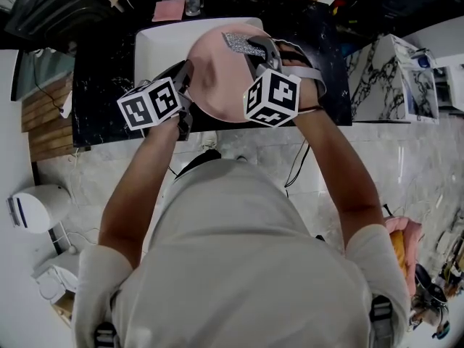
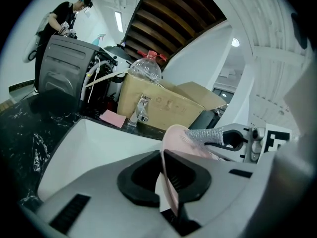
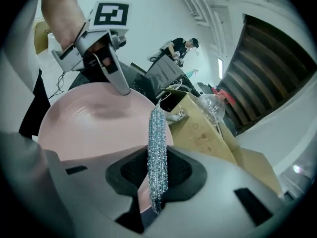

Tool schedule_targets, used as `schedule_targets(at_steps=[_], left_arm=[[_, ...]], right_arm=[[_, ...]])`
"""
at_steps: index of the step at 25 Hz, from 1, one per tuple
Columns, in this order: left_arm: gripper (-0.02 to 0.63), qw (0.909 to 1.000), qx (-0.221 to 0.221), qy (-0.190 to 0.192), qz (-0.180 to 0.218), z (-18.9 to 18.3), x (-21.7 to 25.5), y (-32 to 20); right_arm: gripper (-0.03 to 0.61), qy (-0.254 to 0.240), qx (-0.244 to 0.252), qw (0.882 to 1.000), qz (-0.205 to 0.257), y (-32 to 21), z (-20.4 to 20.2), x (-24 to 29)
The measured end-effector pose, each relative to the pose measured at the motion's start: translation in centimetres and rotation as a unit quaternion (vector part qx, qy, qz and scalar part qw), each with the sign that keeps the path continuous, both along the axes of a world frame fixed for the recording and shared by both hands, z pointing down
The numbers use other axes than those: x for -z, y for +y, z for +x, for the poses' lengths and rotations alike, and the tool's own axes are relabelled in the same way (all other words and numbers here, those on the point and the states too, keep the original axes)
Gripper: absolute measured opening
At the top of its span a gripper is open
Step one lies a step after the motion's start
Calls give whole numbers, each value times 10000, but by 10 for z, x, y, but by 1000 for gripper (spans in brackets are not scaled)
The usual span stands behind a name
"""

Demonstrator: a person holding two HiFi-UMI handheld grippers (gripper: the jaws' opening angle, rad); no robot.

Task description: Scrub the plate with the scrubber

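Here a round pale-pink plate (image 3: 89, 118) is held tilted on edge above a white rectangular sink basin (image 2: 99, 148), which is set into a black marbled counter (image 1: 101, 85). The left gripper (image 2: 167, 180) has its jaws nearly together, pinching the plate's thin rim between the black pads on the plate's left side. The right gripper (image 3: 157, 175) has its jaws closed tight on a flat strip of silver glittery mesh scrubber (image 3: 157, 138), which sticks out past the pads. In the head view the scrubber lies against the upper right part of the plate's face, opposite the left gripper's hold. Behind the sink stand a chrome faucet (image 2: 140, 110), a brown cardboard box (image 2: 166, 105) and a clear plastic bottle with a red cap (image 2: 145, 69). A small pink cloth (image 2: 113, 118) lies on the counter beside the faucet.
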State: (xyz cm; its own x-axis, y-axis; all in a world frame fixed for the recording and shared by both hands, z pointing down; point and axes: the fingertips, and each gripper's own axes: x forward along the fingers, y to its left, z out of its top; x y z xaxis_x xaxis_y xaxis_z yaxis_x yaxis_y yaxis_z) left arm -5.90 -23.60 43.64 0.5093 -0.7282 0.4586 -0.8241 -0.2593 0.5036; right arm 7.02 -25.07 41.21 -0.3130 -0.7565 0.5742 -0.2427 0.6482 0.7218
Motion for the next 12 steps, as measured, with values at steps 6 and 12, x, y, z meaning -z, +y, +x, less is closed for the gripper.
schedule_targets(at_steps=[6, 12], left_arm=[[28, 9999, 50, 141, 18, -4, 4, -2], [31, 9997, 123, 193, 35, -10, 5, -5]], right_arm=[[78, 55, 141, 9993, -338, 20, -8, -27], [78, 126, 359, 9976, -582, 60, -15, -44]])
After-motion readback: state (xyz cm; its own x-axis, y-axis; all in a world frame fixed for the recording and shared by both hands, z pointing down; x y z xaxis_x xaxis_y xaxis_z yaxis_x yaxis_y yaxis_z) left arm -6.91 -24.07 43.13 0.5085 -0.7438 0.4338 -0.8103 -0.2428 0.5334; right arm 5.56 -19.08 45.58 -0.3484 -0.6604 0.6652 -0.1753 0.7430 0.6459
